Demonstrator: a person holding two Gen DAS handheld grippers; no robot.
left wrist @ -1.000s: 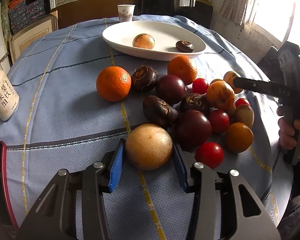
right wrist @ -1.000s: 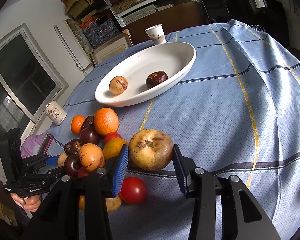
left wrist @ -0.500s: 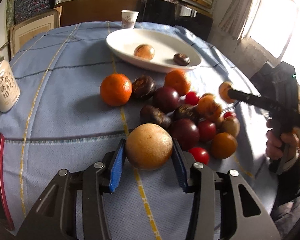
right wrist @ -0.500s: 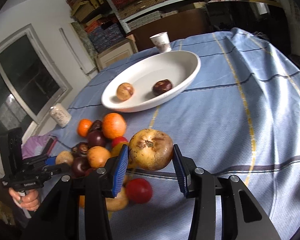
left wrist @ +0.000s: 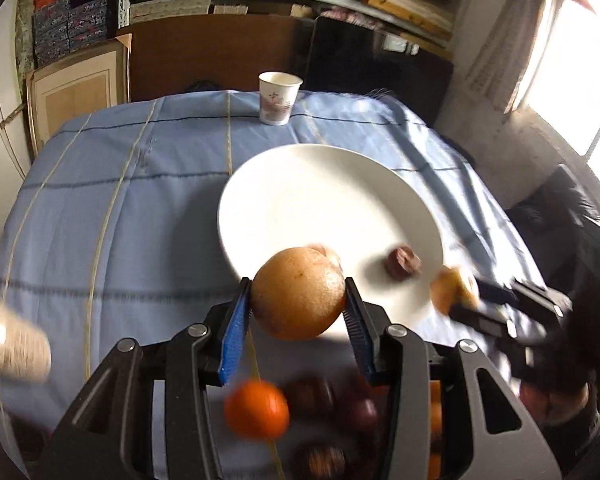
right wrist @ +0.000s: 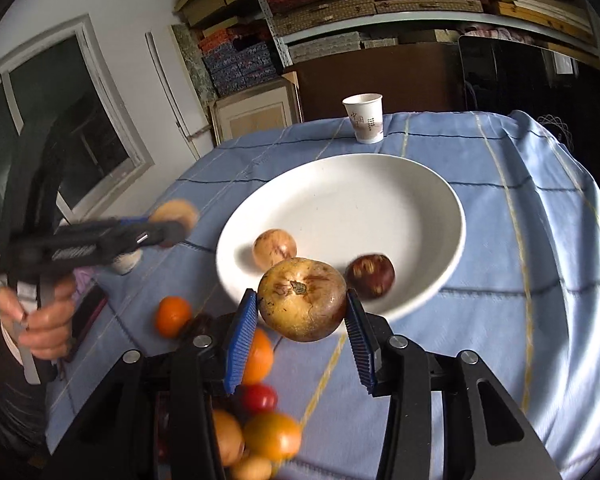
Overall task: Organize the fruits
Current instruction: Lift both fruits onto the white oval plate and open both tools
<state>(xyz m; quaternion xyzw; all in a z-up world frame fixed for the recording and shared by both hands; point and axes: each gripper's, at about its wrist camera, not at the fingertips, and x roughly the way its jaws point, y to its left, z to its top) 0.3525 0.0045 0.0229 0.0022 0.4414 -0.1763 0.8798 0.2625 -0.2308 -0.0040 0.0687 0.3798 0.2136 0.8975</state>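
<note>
Left gripper (left wrist: 298, 312): its blue fingers (left wrist: 234, 338) pinch a round tan fruit (left wrist: 298, 292) from both sides; the fruit hangs in the air by the near rim of the white plate (left wrist: 320, 196). In the right wrist view the same gripper (right wrist: 172, 224) shows blurred at the left, held by a hand (right wrist: 40, 316) with the fruit at its tip.

Right gripper (right wrist: 300, 320): its blue fingers (right wrist: 242, 340) pinch a yellow-brown fruit with a dark stem scar (right wrist: 302, 300), held above the counter at the plate's near edge. In the left wrist view this gripper (left wrist: 460, 296) comes in from the right, blurred, with the fruit at its tip over the plate's right rim.

White plate: it lies on the blue checked cloth (right wrist: 520, 280) that covers the counter. Two fruits lie in its near half, a pale streaked one (right wrist: 274, 248) to the left and a dark brown one (right wrist: 370, 274) to the right, apart from each other.

Loose fruits: an orange (right wrist: 172, 316) lies on the cloth left of the right gripper; a second orange (right wrist: 260, 356), a red tomato (right wrist: 260, 398) and an orange-yellow fruit (right wrist: 272, 436) lie below and between its fingers, close together. More dark and orange fruits show blurred under the left gripper.

Paper cup (right wrist: 364, 118): upright at the far edge of the counter, well beyond the plate.

Can (left wrist: 16, 348): blurred at the left edge of the left wrist view.

Background: shelves of boxes (right wrist: 340, 4) along the back wall, a window (right wrist: 40, 120) at the left.
</note>
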